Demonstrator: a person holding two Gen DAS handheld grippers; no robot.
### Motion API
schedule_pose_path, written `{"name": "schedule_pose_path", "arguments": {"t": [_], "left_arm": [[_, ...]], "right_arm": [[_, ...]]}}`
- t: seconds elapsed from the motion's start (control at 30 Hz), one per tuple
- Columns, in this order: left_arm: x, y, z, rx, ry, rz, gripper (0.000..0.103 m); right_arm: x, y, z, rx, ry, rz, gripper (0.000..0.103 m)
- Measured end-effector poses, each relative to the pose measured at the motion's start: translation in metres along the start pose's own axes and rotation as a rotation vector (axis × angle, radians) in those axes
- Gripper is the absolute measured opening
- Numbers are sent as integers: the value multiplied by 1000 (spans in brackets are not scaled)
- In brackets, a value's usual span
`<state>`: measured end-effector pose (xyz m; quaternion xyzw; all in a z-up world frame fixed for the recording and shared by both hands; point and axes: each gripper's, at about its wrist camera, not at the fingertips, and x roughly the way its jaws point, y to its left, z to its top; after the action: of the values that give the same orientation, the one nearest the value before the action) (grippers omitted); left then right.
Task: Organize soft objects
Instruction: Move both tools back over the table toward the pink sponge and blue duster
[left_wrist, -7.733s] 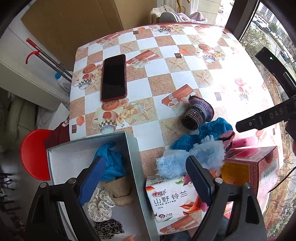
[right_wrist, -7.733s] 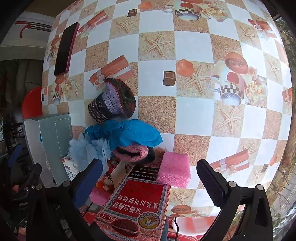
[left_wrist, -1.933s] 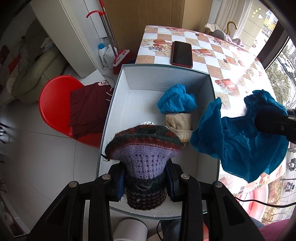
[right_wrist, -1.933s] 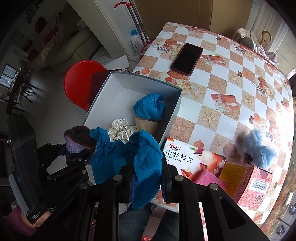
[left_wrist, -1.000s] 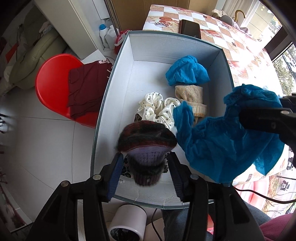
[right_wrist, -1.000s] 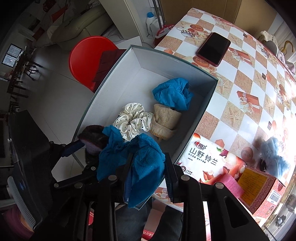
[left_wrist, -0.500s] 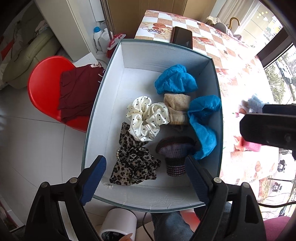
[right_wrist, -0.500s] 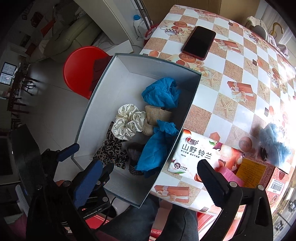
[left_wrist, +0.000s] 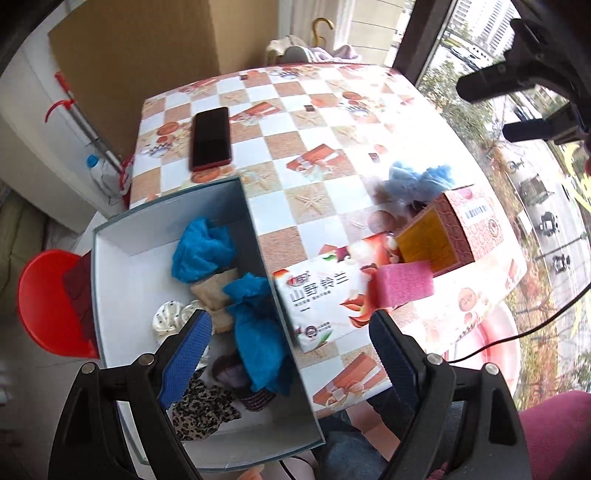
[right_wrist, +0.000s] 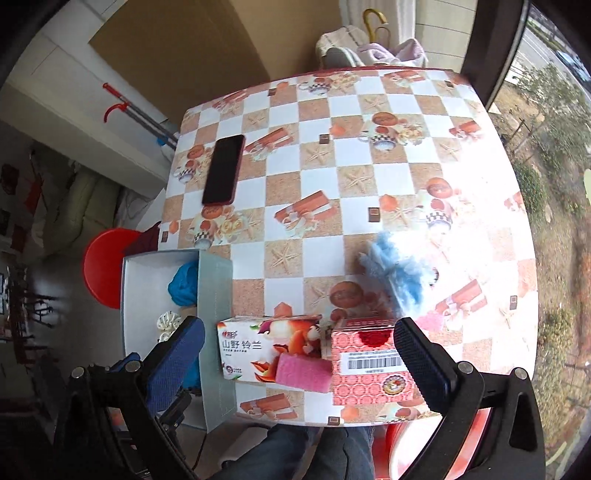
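The grey box hangs at the table's near left edge and holds two blue cloths, a tan item, a white dotted scrunchie, a knitted hat and a leopard scrunchie. A fluffy light-blue item lies on the table behind the red box; it also shows in the right wrist view. A pink sponge lies on the tissue pack. My left gripper is open and empty above the box's right wall. My right gripper is open and empty above the tissue pack.
A red carton stands right of the tissue pack. A dark phone lies at the table's far left. A red stool stands left of the box. The right gripper shows at the left wrist view's top right.
Both grippers have lifted away from the box and turned toward the table. The blue cloth and knitted hat, dropped shortly before, lie in the box.
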<state>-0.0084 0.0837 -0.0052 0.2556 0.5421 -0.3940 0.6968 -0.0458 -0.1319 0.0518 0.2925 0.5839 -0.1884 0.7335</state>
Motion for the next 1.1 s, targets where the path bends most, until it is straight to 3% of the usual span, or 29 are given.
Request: {"name": "schedule_pose_path", "arguments": {"t": [0.2, 0.4, 0.57, 0.7, 0.8, 0.9, 0.97, 1.1], "left_arm": [[36, -64, 11, 192, 40, -17, 89], [67, -98, 4, 326, 85, -21, 89], [105, -112, -7, 419, 156, 35, 89], [105, -93, 24, 308, 96, 91, 89], [94, -48, 75, 98, 12, 156, 89], [86, -5, 111, -62, 3, 153, 89], [79, 8, 119, -90, 0, 144, 90], [83, 5, 115, -49, 49, 145, 90]], "right_arm": [[-4, -68, -17, 145, -7, -24, 103], [13, -127, -60, 304, 55, -39, 103], [18, -148, -78, 362, 76, -45, 103], [16, -155, -83, 381, 71, -44, 103], [16, -156, -82, 380, 66, -47, 103], [21, -156, -79, 369, 75, -47, 103], [25, -156, -75, 359, 79, -44, 103], [35, -158, -60, 349, 93, -26, 103]]}}
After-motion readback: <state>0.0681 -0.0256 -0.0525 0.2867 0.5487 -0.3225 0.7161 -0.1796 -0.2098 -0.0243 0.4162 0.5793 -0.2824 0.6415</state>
